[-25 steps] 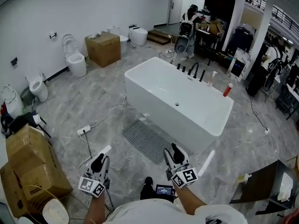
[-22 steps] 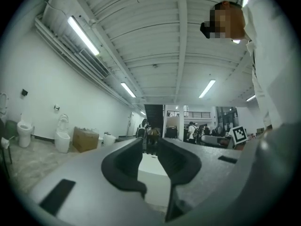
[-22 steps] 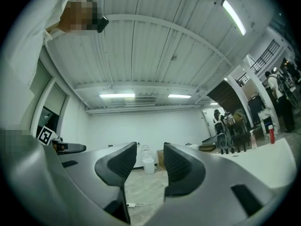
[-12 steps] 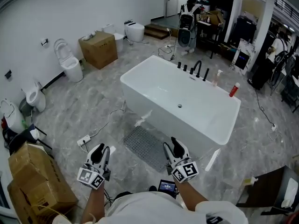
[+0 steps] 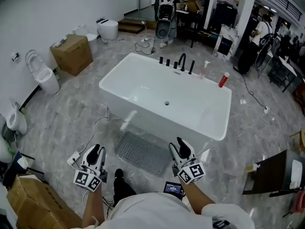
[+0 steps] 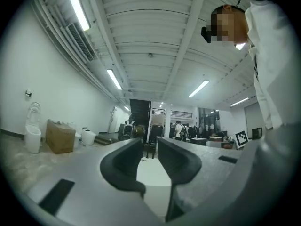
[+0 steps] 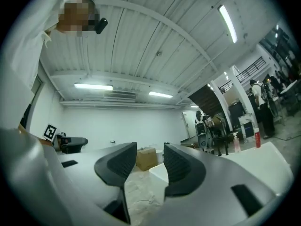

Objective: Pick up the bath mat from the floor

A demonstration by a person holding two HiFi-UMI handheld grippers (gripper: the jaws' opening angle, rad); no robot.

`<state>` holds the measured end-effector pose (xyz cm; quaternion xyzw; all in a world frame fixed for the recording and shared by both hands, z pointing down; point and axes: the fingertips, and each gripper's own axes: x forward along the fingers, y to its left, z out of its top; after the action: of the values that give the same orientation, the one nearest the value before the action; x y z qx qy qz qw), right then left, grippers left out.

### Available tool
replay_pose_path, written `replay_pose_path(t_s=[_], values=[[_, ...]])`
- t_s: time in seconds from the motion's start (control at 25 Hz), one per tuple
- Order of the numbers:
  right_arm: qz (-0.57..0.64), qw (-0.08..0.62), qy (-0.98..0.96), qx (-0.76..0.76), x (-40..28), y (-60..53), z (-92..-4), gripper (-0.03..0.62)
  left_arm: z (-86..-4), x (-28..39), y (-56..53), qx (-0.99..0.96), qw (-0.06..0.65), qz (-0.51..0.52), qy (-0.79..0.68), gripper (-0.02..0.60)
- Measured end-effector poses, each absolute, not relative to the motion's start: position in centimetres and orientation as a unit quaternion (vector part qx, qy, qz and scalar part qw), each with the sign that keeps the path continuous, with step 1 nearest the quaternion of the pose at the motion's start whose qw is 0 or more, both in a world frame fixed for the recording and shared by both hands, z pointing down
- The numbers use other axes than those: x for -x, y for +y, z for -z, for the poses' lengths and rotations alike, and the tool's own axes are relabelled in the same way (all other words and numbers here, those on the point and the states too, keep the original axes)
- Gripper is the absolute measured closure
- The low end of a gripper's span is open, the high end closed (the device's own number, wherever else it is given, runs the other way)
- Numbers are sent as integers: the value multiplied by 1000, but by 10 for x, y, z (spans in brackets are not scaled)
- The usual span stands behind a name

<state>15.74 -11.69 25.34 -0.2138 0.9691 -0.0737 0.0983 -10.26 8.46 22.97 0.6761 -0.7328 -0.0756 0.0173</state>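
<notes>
The grey perforated bath mat [image 5: 141,152] lies flat on the marble floor against the near side of the white bathtub [image 5: 164,95]. My left gripper [image 5: 96,151] is held level to the mat's left, jaws apart with nothing between them. My right gripper [image 5: 182,148] hangs over the mat's right end, open and empty too. In the left gripper view the gripper [image 6: 149,149] looks over the bathtub [image 6: 150,171] toward the back of the room. In the right gripper view the gripper [image 7: 149,158] faces a brown box [image 7: 146,157]. The mat shows in neither gripper view.
A power strip [image 5: 74,158] with white cables lies left of my left gripper. Cardboard boxes [image 5: 33,204] stand at the lower left, toilets [image 5: 45,72] along the left wall, another box [image 5: 72,53] beyond. A dark table [image 5: 270,173] is at the right. My shoe [image 5: 120,182] is by the mat.
I have walked toward the tub; the mat has slid down the view and now lies between my two grippers. Both grippers kept their level pose.
</notes>
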Motion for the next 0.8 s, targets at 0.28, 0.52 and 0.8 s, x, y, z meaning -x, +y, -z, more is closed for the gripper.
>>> replay_pose_path(t_s=[0.28,0.52,0.8], values=[[97,79,939,321,-95,-143,-279,399,-247,211,0,-738,48,96,-667,474],[94,61,920,376,-28,-130,-290,399,-274,302,-45,-783,84,77,-611,471],[131,4,899,418,-5,-136,-361,399,-370,360,-98,-821,128,-8,-556,465]])
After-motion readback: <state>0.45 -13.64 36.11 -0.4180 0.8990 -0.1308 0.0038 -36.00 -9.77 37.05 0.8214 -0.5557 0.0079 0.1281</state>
